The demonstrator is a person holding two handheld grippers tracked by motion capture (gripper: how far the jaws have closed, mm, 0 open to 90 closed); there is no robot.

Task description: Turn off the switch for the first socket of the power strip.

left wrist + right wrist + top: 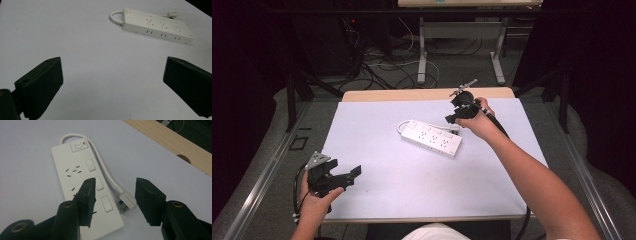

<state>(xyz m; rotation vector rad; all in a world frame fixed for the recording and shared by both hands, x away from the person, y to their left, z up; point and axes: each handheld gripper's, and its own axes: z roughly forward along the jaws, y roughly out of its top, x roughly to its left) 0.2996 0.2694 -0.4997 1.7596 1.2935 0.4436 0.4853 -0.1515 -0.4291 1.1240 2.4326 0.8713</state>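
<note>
Hovering over the power strip, the right gripper has its jaws partly open with nothing between the pads; the plug lies on the sheet below the gap, untouched. In the high view this gripper sits above the far right end of the strip, which rests flat near the middle of the white sheet.

The strip's cord loops out beside the switch, runs along the strip's side and ends at the plug, which lies unplugged just beside the strip.

The left gripper is held at the near left corner of the table, well apart from the strip, jaws wide open and empty.

Judgement: work appears to be at the approach stage. Nothing is gripped yet. The right gripper looks lined up to take the plug; closing on it, lifting, and whatever follows with the strip's sockets remain to be done. The left gripper has no part so far.
</note>
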